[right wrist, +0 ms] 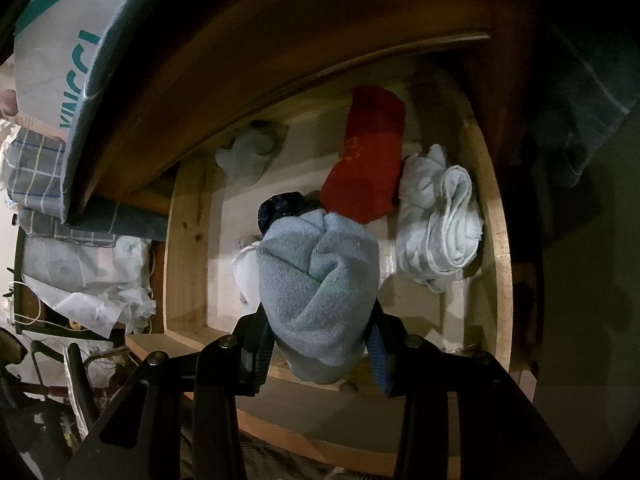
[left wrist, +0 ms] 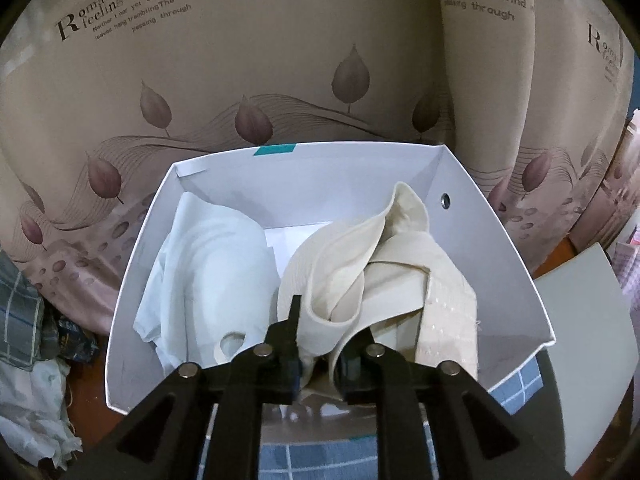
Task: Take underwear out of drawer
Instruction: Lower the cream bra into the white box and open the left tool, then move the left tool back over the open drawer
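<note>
In the left wrist view my left gripper (left wrist: 326, 334) is shut on a cream underwear piece (left wrist: 340, 276) inside a white box (left wrist: 500, 248). A pale blue-white garment (left wrist: 216, 268) lies in the box's left half. In the right wrist view my right gripper (right wrist: 320, 344) is shut on a rolled grey-blue knit underwear (right wrist: 318, 284) and holds it above the open wooden drawer (right wrist: 186, 240). In the drawer lie a red folded piece (right wrist: 368, 156), a rolled white piece (right wrist: 440, 224), a grey piece (right wrist: 250, 152) and a dark patterned piece (right wrist: 280, 206).
A leaf-patterned curtain (left wrist: 260, 60) hangs behind the box. A blue checked cloth (left wrist: 320, 456) lies under the box. Crumpled clothes (left wrist: 28, 328) lie at the left. A white and teal box (right wrist: 60, 56) stands on the cabinet top above the drawer. Clutter (right wrist: 80, 280) lies left of the drawer.
</note>
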